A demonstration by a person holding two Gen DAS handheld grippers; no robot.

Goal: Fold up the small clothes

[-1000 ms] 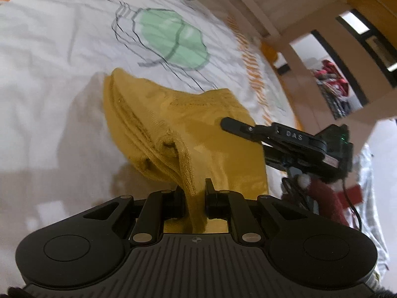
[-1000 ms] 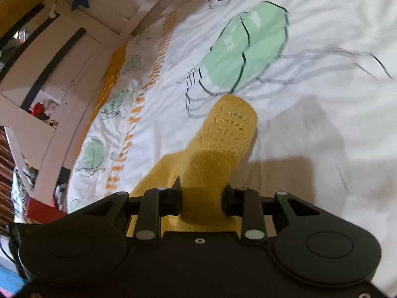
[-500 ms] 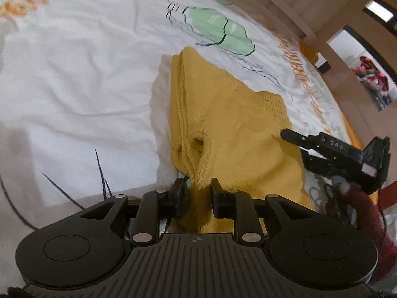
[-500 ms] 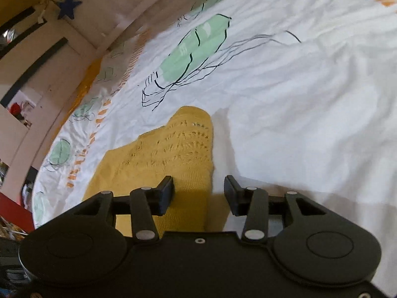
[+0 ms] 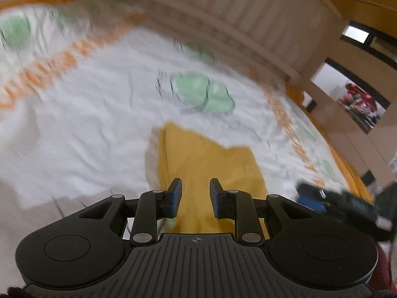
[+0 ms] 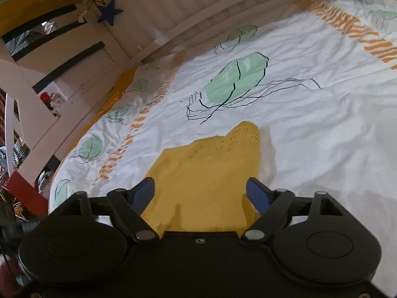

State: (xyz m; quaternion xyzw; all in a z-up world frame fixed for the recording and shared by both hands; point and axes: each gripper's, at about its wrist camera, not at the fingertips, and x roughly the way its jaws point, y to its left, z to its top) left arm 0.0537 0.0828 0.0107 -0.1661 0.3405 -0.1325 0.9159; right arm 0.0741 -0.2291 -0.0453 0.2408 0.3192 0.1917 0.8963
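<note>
A small yellow knit garment (image 5: pixel 206 159) lies folded flat on the white bed sheet (image 5: pixel 86 129). The left wrist view is motion-blurred. My left gripper (image 5: pixel 196 182) hovers over the garment's near end, its blue pads apart and pressing on nothing. In the right wrist view the same garment (image 6: pixel 211 159) spreads out ahead with its lacy corner pointing away. My right gripper (image 6: pixel 200 181) is above its near edge with the jaws opening wide; the cloth lies under them, not pinched. The right gripper (image 5: pixel 309 195) also shows as a blur at the right of the left wrist view.
The sheet carries green jellyfish prints (image 6: pixel 235 77) and orange stripes (image 6: pixel 347 24). A pale wooden bed rail (image 6: pixel 198 22) runs along the far side, with a dark blue star (image 6: pixel 109 11) hanging on it. A red box (image 6: pixel 22 188) and clutter sit beyond the bed's left edge.
Both grippers have let go of the yellow garment and drawn back. It now lies flat on the sheet. The right jaws have spread wide, the left ones a little.
</note>
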